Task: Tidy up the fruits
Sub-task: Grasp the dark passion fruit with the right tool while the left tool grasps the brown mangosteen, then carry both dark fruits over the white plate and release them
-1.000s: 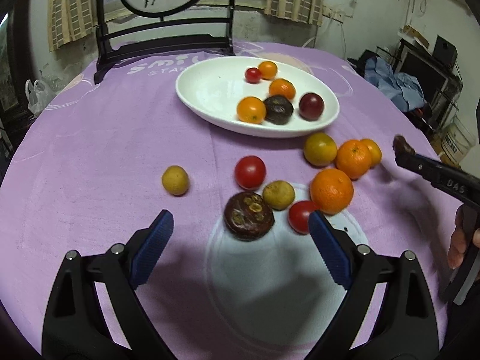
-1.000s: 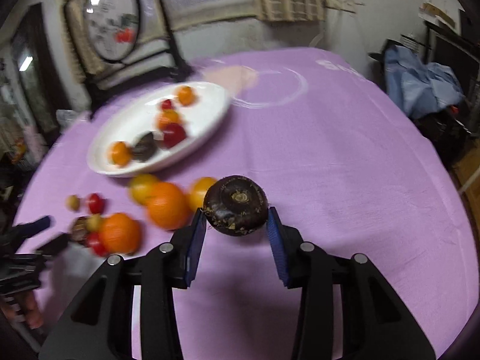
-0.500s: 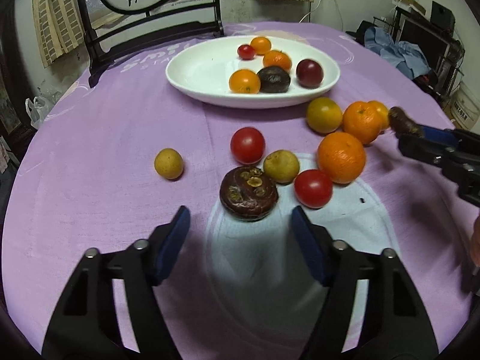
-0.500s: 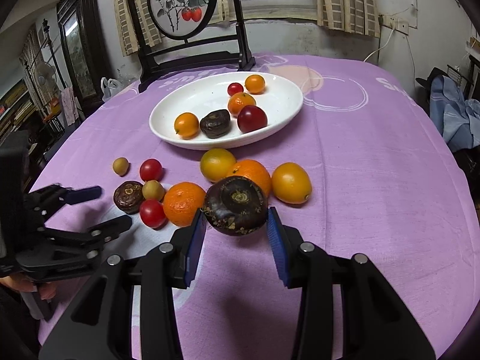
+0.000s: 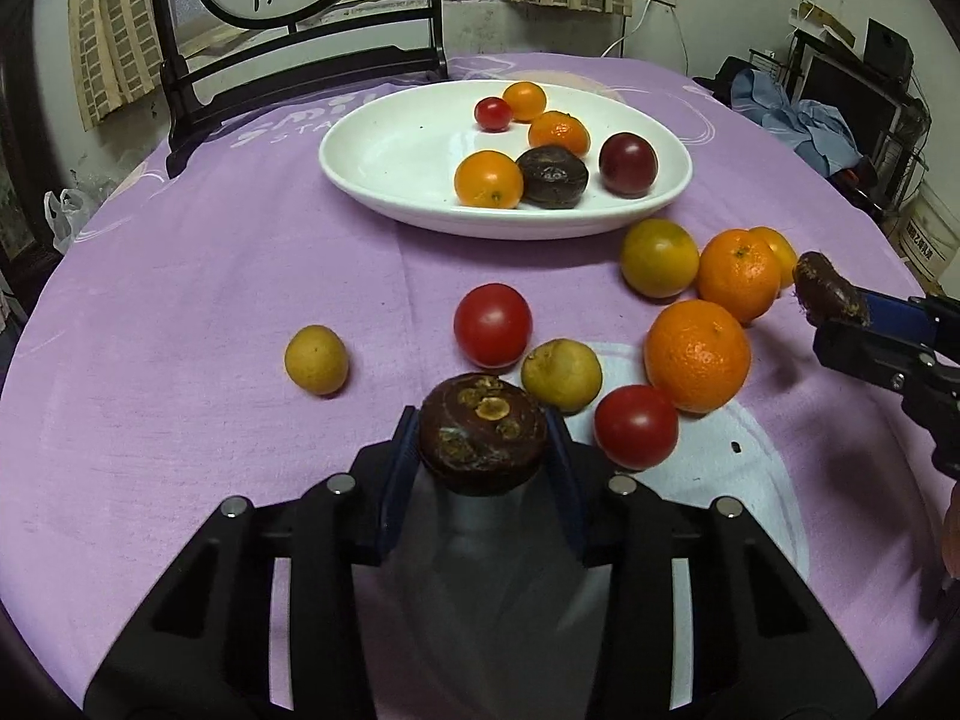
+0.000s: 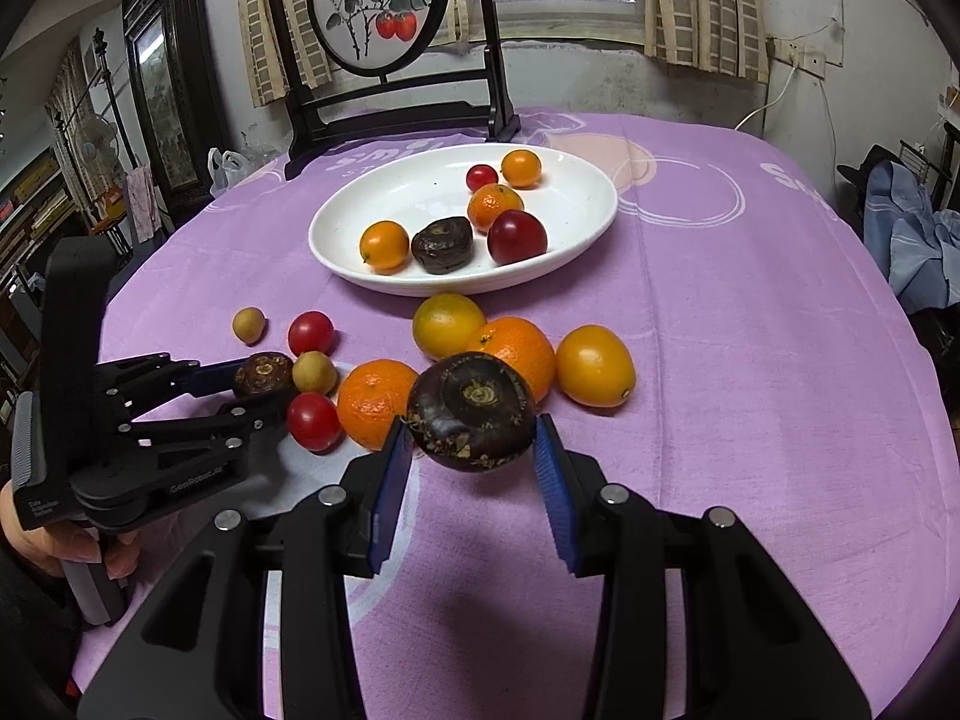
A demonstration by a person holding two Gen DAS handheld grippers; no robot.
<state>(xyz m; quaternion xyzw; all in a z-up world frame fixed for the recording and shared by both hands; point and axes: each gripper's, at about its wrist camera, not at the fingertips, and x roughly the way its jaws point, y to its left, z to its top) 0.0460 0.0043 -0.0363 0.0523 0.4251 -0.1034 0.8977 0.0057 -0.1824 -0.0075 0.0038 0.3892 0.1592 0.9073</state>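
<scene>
Left gripper (image 5: 483, 447) clamping brown fruit (image 5: 483, 441) low over surface (image 5: 180, 300) beside tomato (image 5: 636, 426). Right gripper (image 6: 474, 453) gripping dark fruit (image 6: 471, 417), hovering near oranges (image 6: 375, 399), short of plate (image 6: 570, 246).

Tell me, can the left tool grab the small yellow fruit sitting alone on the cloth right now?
Probably not yet: the left tool is already shut on a dark brown fruit. The path to the small yellow fruit looks free, but it must unload first.
</scene>
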